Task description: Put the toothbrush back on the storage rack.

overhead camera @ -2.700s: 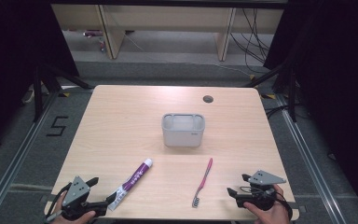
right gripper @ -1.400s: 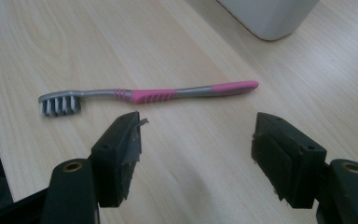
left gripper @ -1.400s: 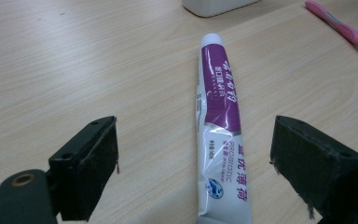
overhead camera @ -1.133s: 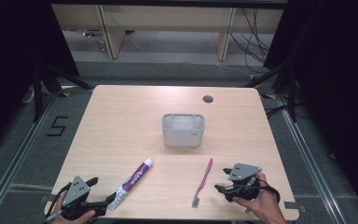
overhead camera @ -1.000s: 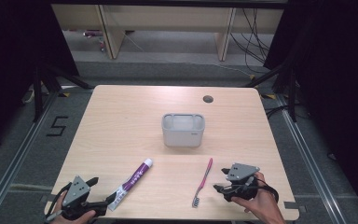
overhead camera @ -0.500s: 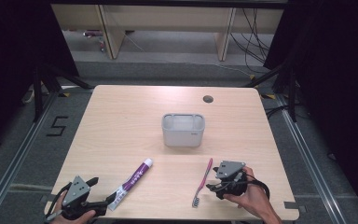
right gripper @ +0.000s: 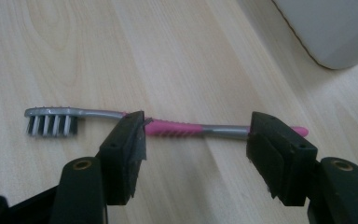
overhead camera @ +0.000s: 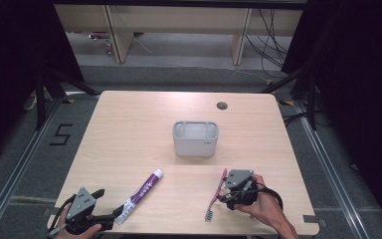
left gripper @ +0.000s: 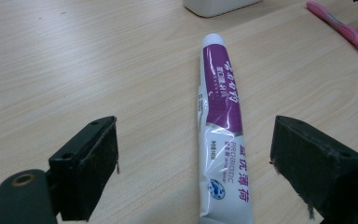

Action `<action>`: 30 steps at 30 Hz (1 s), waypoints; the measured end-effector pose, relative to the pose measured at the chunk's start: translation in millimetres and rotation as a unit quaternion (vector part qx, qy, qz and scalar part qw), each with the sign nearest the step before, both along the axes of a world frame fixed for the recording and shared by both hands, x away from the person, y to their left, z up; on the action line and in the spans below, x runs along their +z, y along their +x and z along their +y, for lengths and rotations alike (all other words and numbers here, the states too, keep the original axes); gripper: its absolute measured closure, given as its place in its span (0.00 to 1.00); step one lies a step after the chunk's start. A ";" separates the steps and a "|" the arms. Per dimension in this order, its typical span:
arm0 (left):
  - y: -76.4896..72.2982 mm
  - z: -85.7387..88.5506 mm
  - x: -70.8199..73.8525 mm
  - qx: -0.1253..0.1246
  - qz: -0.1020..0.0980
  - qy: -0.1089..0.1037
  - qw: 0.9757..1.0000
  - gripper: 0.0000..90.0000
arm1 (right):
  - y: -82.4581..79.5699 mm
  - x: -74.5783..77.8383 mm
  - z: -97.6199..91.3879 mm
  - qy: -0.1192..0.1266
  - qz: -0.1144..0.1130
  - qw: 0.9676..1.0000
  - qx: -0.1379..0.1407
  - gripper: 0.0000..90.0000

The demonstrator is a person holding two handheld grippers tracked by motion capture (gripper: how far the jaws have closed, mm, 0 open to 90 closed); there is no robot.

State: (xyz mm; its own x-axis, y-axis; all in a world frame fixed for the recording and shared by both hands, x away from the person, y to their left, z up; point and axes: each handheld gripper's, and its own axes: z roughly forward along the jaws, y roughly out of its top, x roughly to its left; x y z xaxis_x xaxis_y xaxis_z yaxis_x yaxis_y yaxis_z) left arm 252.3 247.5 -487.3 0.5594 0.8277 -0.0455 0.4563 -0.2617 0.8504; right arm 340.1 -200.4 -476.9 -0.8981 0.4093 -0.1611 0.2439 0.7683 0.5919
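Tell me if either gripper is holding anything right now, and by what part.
Nothing is held. The right gripper is open beside the toothbrush, lengthwise to its handle; the left gripper is open around the toothpaste tail.

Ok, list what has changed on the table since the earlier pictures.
The right tool slid left from the table's near right corner to the pink toothbrush; its open jaws now straddle the handle without closing on it. The left tool stayed open at the crimped end of the toothpaste tube. Toothbrush, tube and grey holder haven't moved.
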 end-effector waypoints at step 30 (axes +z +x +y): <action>0.2 -0.2 0.1 0.001 -0.002 -0.003 1.000 0.16 | 13.3 -7.0 21.2 -0.038 0.024 0.997 0.067 0.41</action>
State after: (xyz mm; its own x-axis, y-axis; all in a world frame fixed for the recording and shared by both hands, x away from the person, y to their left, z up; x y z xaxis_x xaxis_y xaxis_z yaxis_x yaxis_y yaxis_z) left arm 252.5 247.3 -487.2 0.5586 0.8281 -0.0479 0.4533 -0.2564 0.8537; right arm 353.4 -179.2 -484.0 -0.9514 0.2729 -0.1429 0.1622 0.8381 0.5208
